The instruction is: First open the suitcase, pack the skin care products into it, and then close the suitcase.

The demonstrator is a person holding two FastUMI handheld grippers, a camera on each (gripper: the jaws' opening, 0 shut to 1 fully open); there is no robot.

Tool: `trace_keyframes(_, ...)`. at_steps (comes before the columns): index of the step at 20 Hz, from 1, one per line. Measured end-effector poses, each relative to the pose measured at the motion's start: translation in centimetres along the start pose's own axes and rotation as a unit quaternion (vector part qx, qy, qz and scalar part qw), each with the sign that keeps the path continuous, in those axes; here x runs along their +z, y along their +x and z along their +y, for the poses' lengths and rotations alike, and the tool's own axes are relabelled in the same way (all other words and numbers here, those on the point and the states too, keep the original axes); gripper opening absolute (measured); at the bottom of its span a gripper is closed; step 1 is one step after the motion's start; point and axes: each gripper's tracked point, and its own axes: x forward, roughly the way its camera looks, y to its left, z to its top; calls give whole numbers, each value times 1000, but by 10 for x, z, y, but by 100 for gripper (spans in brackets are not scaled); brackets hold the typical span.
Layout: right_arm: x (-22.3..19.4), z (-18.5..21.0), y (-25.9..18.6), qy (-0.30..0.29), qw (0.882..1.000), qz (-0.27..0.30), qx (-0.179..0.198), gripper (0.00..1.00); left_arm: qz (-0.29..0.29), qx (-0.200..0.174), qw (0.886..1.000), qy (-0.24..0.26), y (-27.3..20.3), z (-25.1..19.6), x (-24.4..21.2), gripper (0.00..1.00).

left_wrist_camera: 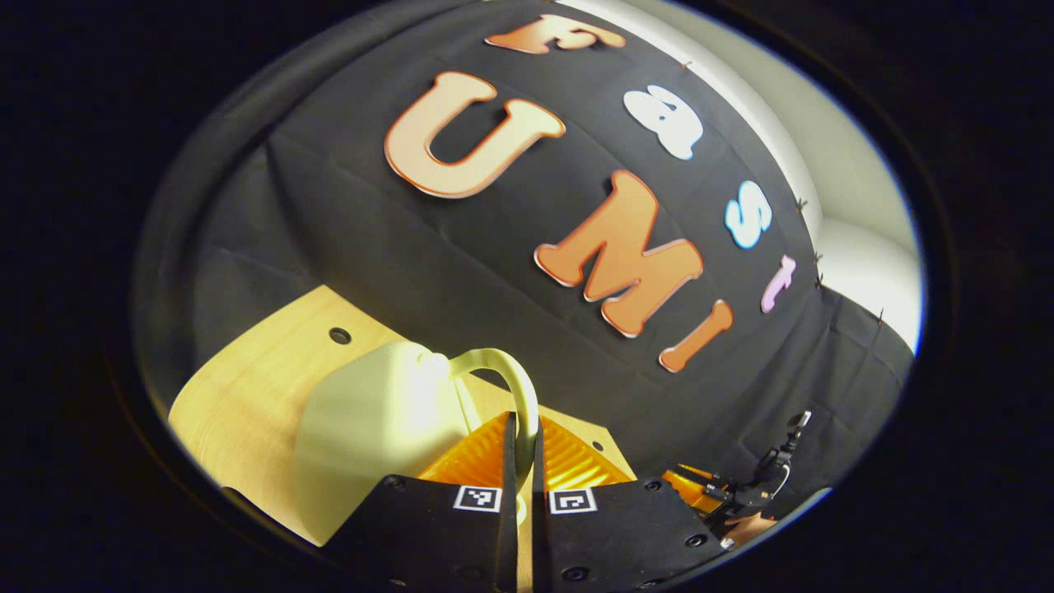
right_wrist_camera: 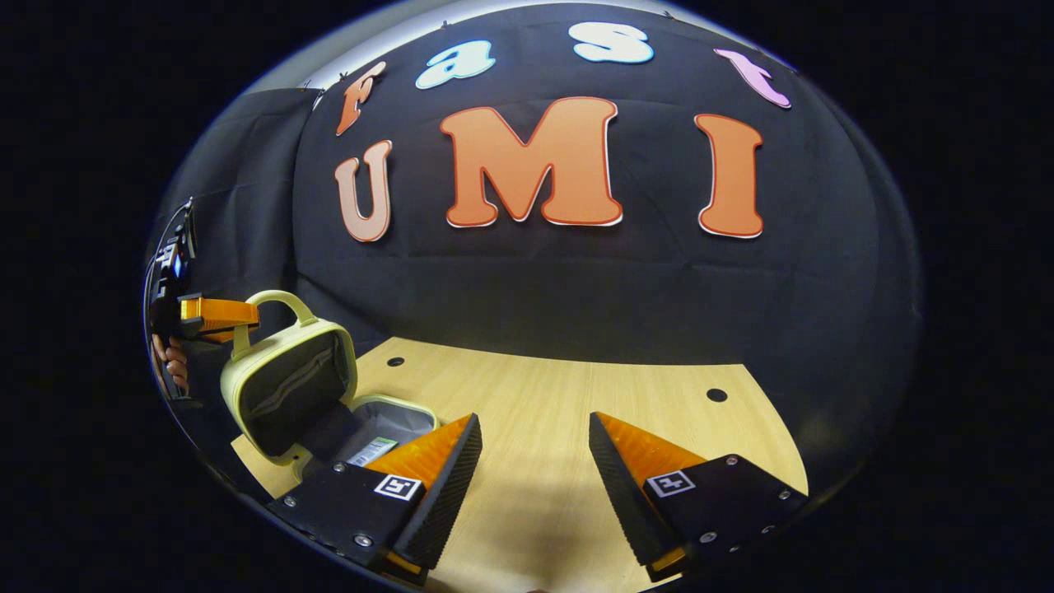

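My left gripper (left_wrist_camera: 520,461) has its 2 fingers pinching the handle (left_wrist_camera: 515,383) of the suitcase (right_wrist_camera: 288,387), which stands open at the desk's (right_wrist_camera: 560,412) left end. My right gripper (right_wrist_camera: 535,469), fingers spread and empty, hovers well right of it. Closing looks like the left's job: lid (right_wrist_camera: 290,380) upright, hinged low, tipping rightward over the tray.

The left gripper (left_wrist_camera: 520,445) is seen with its fingers drawn together, a thin curved handle (left_wrist_camera: 519,387) being pinched between them. In the right gripper view the same gripper (right_wrist_camera: 235,317) is found at the far left edge, raised and held level, with the fingers of a hand (right_wrist_camera: 169,358) wrapped around its grip below. The right gripper (right_wrist_camera: 535,461) is held low and level, its jaws spread wide apart with nothing between them. It is also glimpsed, small, at the lower right of the left gripper view (left_wrist_camera: 700,482).
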Motion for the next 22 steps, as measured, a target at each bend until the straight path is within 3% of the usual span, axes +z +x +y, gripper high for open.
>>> trace_keyframes(5,-5,-20,-4,4,1000,-1,-3,84,71,0,995,65,45,-32,-61,7)
trace_keyframes(10,-11,-37,-9,4,1000,-1,-8,84,137,20,980,142,69,-45,-112,7)
trace_keyframes(17,-14,-51,-16,13,1000,-5,-13,84,215,41,939,266,83,-38,-168,7)
trace_keyframes(20,-16,-55,-21,11,1000,-7,-14,84,247,53,914,317,84,-21,-177,7)
trace_keyframes(22,-14,-64,-27,11,1000,-7,-13,84,254,65,906,331,79,-20,-184,7)
